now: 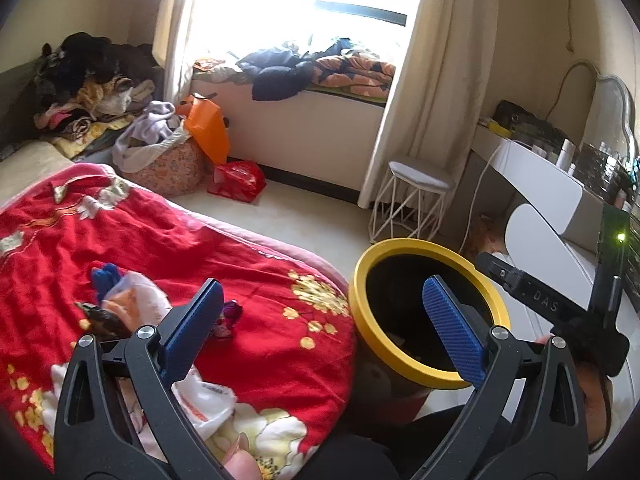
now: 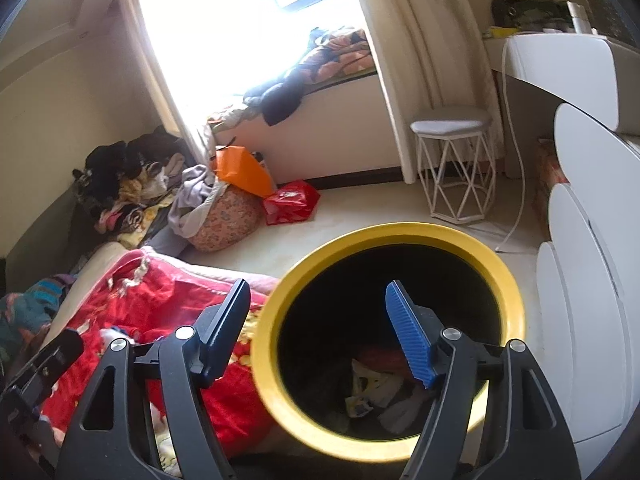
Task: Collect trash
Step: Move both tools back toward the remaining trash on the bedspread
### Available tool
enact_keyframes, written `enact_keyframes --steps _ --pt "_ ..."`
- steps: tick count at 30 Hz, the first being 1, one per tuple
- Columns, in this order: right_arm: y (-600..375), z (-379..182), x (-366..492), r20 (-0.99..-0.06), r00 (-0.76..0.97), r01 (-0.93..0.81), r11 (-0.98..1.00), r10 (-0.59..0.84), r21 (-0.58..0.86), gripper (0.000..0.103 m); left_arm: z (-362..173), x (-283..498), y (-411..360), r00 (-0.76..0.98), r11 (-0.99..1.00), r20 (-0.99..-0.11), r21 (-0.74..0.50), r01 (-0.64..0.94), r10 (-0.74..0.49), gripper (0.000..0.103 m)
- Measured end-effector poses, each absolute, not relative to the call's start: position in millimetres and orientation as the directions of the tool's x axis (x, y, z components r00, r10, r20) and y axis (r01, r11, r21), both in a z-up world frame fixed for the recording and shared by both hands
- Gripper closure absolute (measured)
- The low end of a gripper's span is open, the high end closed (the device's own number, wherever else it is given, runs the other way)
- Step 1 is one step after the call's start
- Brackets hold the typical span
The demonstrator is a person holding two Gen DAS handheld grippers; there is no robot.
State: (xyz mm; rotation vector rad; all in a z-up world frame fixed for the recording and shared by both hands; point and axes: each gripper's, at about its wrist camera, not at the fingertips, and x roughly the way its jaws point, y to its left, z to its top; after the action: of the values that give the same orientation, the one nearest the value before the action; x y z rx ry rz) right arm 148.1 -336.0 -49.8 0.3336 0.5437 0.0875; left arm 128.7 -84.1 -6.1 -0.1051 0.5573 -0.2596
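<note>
Left wrist view: left claw [image 1: 320, 322] spread wide, gripping nothing, poised over the edge of the bed where red floral quilt [image 1: 168, 248] meets yellow-rimmed bin [image 1: 362, 276]. On the quilt, near the left finger: loose trash, namely a crumpled white plastic bag [image 1: 138, 294], a blue scrap [image 1: 105, 276], a small purple wrapper [image 1: 226, 318], and another white bag with orange print [image 1: 200, 402] lower down, partly behind the claw frame. Right claw body seen at far right, just past the bin rim.

Right wrist view: right claw [image 2: 316, 330] also wide apart and empty, right finger [image 2: 408, 336] hanging over the bin mouth, left finger over the quilt [image 2: 132, 292] beside the rim [image 2: 272, 320]. Inside the bin [image 2: 508, 280]: collected trash [image 2: 372, 390], white and yellowish wrappers plus something red, resting at the bottom.

Beyond: orange bag [image 2: 244, 172] and red bag [image 2: 290, 200] on the floor, clothes pile [image 2: 128, 184] by the wall, white wire stool [image 2: 454, 164] under the curtain, white dresser surface [image 1: 536, 176] at right
</note>
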Motion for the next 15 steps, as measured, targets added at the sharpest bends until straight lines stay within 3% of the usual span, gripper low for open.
enact_keyframes --steps 15 --pt "-284 -41 140 -0.483 0.836 -0.127 0.948 0.26 0.292 0.032 7 120 -40 0.861 0.976 -0.469 -0.175 0.129 -0.198 0.011"
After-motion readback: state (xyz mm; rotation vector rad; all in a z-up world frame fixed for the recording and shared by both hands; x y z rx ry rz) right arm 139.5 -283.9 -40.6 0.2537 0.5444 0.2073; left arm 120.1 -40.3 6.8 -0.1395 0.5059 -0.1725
